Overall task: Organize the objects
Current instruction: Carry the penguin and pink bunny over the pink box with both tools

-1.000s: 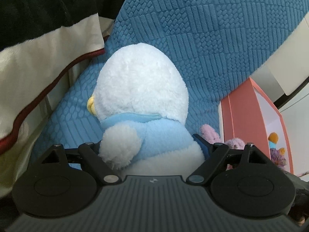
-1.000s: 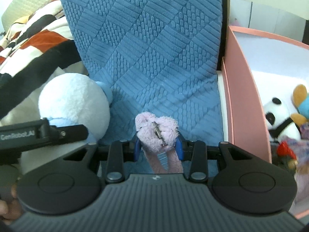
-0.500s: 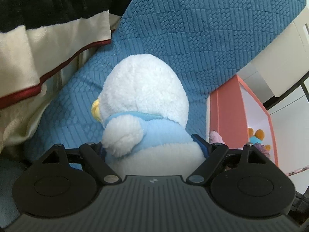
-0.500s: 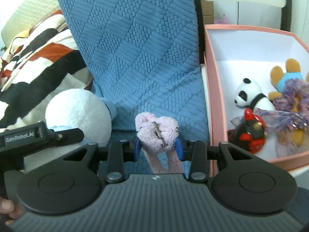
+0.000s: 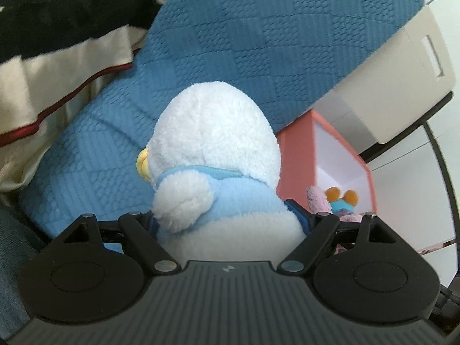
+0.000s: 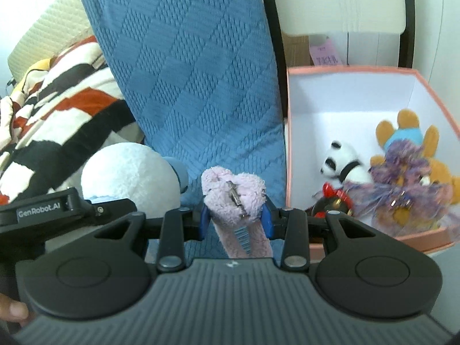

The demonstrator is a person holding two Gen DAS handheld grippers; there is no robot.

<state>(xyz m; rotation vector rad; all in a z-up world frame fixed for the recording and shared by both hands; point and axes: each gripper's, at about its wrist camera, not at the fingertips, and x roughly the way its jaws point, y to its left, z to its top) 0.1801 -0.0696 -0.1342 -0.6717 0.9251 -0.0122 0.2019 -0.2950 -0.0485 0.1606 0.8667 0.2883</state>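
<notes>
Blue quilted fabric (image 5: 258,43) fills the background, with a striped blanket (image 5: 57,28) beside it. A white penguin toy (image 5: 218,155) with a light blue back and yellow beak is clamped in the left gripper (image 5: 227,224). A pink plush (image 6: 234,201) with a metal spring is pinched by the right gripper (image 6: 235,220). Only the right view shows the pink box (image 6: 290,155) interior, where a panda (image 6: 342,164) and a brown bear (image 6: 408,135) are seen.

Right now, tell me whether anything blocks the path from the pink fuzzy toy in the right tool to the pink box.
Nothing visible does. The pink fuzzy plush toy sits clamped in the right tool, and the open pink cardboard box lies just to its right, with only its near wall to clear.
</notes>
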